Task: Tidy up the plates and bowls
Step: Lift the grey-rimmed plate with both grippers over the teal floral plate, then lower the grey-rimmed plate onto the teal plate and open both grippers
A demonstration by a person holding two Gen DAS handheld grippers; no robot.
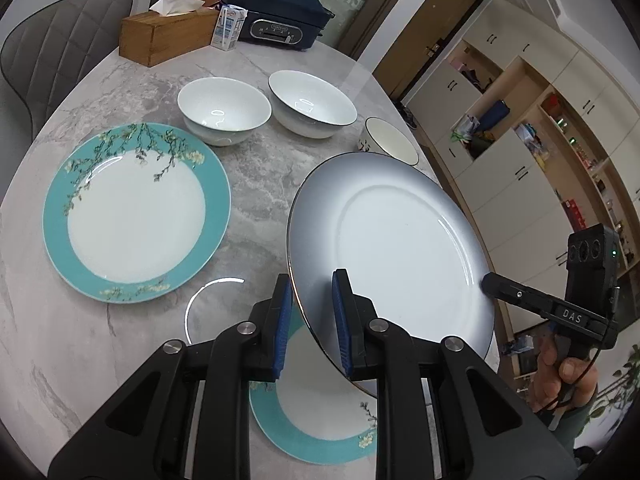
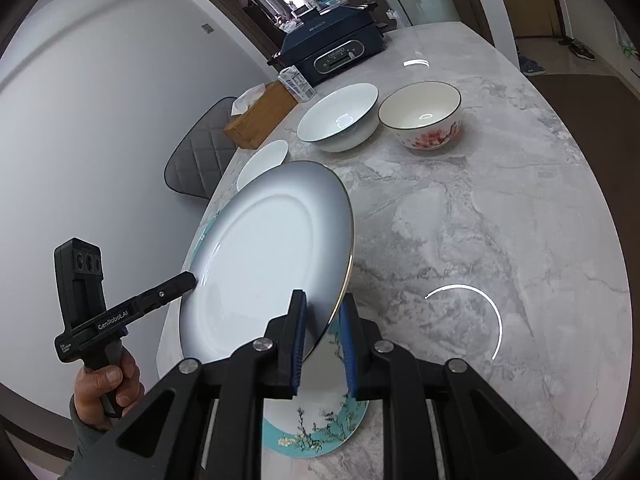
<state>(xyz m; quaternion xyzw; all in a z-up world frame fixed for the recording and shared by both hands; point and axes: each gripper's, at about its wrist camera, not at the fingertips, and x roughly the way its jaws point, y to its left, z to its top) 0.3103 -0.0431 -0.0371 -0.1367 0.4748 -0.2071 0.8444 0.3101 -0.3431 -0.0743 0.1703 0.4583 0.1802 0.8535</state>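
Note:
A grey-rimmed white plate (image 1: 400, 240) is held tilted above the marble table, gripped from both sides. My left gripper (image 1: 310, 320) is shut on its near rim; my right gripper (image 2: 322, 340) is shut on the opposite rim, and shows at the plate's right edge in the left wrist view (image 1: 490, 280). The plate also shows in the right wrist view (image 2: 264, 256). Under it lies a teal floral plate (image 1: 312, 432) (image 2: 320, 428). Another teal floral plate (image 1: 136, 212) lies to the left. Two white bowls (image 1: 222, 108) (image 1: 312, 102) stand behind, with a floral bowl (image 2: 422, 116) near the table's right edge.
A wooden tissue box (image 1: 168, 36), a milk carton (image 1: 229, 26) and a dark blue cooker (image 1: 280, 16) stand at the table's far end. A grey chair (image 1: 48, 56) is at the left. The table edge (image 1: 436, 168) runs close on the right, with cabinets beyond.

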